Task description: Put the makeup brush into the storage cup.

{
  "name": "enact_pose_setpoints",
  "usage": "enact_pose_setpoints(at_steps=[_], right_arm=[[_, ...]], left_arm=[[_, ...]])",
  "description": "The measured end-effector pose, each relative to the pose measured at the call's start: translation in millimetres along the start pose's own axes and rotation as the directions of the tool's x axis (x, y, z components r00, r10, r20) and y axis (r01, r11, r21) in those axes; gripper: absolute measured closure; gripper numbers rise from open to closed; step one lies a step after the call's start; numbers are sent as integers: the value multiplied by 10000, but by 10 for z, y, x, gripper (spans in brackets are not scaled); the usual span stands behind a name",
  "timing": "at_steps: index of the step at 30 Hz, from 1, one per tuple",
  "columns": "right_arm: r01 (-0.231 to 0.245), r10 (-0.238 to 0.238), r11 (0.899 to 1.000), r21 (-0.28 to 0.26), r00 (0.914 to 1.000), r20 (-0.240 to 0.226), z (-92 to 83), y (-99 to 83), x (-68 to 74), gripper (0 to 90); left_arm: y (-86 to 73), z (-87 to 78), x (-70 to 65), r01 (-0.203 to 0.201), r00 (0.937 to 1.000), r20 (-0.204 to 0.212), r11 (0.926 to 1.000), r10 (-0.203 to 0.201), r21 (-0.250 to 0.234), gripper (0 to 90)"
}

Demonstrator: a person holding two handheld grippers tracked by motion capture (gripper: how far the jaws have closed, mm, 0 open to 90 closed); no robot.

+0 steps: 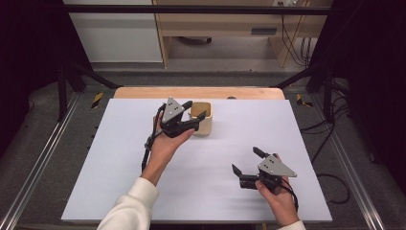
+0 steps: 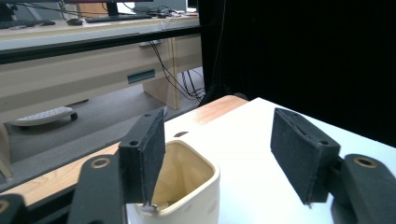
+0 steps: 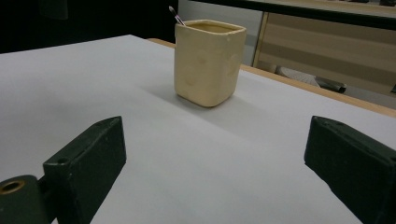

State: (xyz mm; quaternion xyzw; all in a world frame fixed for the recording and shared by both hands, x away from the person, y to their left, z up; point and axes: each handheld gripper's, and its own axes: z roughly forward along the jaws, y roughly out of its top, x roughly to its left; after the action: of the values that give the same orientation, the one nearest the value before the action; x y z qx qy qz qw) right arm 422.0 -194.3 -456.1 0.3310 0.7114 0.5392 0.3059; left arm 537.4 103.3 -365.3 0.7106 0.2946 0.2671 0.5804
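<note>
**Legible markings: none**

No text, label, brand, number or sign can be read on any surface. The cream cup is plain-walled; the yellow-black hazard stripes at ten o'clock bear no lettering.

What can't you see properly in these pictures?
- Inside the cream cup: the left gripper view's near black pad and the bottom edge hide what lies there.
- Thin stick poking out of the cup: right gripper view, the cup wall hides the rest.
- Cup in the high view: the left claw covers part.

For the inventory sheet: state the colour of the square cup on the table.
Pale cream-yellow, plain; the square cup shows best in the right gripper view.
</note>
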Motion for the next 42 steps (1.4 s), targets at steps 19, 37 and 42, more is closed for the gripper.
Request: enact_pose_setpoints(at_steps=[19, 37, 42], right_arm=[[16, -16, 10000, -12, 10000, 13, -2, -1, -5, 55], [33, -33, 10000, 8, 10000, 43, -5, -1, -7, 54], [8, -8, 10000, 12, 10000, 64, -9, -1, -10, 54]], left_arm=[[-2, -56, -15, 100, 9999, 83, 9999, -99, -130, 100], [-24, -142, -59, 55, 9981, 621, 9996, -38, -265, 16], [-35, -159, -82, -41, 9968, 799, 9996, 62, -266, 16]])
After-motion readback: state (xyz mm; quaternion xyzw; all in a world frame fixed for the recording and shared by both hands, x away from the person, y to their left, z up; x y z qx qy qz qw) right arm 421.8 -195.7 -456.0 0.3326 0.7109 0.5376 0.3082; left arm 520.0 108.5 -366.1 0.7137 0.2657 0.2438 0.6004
